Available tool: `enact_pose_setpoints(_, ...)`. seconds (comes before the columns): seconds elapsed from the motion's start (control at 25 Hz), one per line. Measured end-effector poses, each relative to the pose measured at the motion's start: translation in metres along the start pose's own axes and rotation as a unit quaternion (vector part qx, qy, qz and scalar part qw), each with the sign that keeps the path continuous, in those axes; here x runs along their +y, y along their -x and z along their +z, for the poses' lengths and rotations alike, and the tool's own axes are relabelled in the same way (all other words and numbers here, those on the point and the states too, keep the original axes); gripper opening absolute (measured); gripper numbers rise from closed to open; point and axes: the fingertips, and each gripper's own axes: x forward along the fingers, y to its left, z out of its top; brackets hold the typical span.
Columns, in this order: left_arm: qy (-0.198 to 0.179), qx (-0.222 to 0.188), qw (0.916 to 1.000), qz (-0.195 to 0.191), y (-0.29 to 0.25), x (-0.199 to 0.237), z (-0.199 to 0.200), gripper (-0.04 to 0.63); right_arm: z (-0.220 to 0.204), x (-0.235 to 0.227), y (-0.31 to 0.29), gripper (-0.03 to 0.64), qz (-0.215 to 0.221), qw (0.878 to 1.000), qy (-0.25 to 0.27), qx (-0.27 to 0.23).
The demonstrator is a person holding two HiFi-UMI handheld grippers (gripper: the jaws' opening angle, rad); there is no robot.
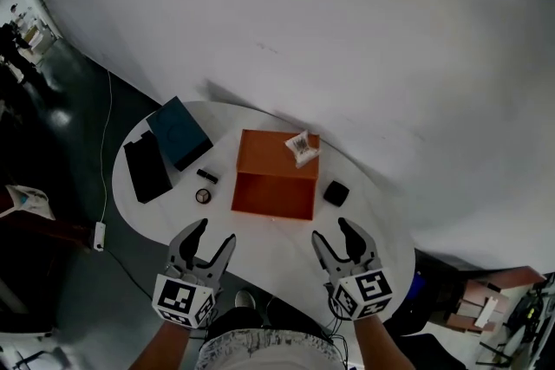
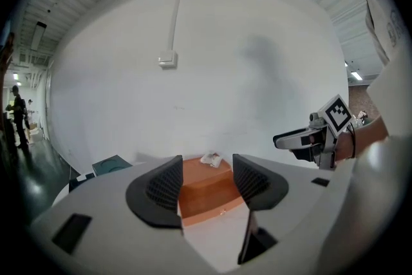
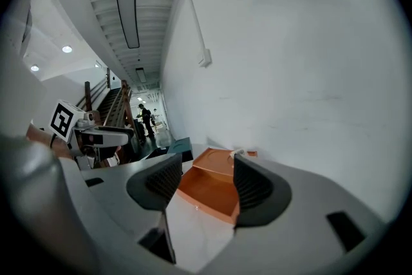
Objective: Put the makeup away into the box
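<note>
Hovering over the near edge of the white bench [image 1: 273, 243], both tools have their jaws apart with nothing between them. The left tool [image 1: 214, 231] is at 7 o'clock from the open orange box [image 1: 276, 178] and the right tool [image 1: 333, 230] is at 5. Makeup's out on the bench: black square compact [image 1: 336, 192] at the box's 3 o'clock, little round pot [image 1: 203, 196] and short black stick [image 1: 206, 176] at 9. A white patterned packet [image 1: 302, 147] sits on the box's far part, 1 o'clock.

An open box [image 1: 274, 186] sits mid-table [image 1: 277, 249], with a packet [image 1: 302, 147] on its far corner at one o'clock. At its three o'clock lies a square case [image 1: 336, 192]. At nine lie a round compact [image 1: 203, 196] and a short tube [image 1: 206, 176], and beyond them at ten a flat case [image 1: 147, 166] touches a bigger case [image 1: 179, 132].
</note>
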Motion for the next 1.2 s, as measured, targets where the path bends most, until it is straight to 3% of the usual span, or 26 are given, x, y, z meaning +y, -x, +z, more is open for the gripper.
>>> enact_pose_setpoints(0.32,-0.002,0.01,0.9997,-0.023,-0.024,-0.004,-0.003,0.259,-0.005,-0.024,-0.007,0.261,-0.034,0.999,-0.02,0.007)
enact_pose_setpoints(0.64,0.0,0.035,0.9965,-0.076,-0.055,0.005,-0.023,0.259,-0.014,-0.041,-0.023,0.259,-0.087,0.995,-0.04,0.015)
enact_pose_setpoints(1.2,-0.025,0.055,0.9839,-0.168,-0.108,0.029,-0.024,0.259,-0.031,-0.06,-0.057,0.265,-0.178,0.98,-0.077,0.033)
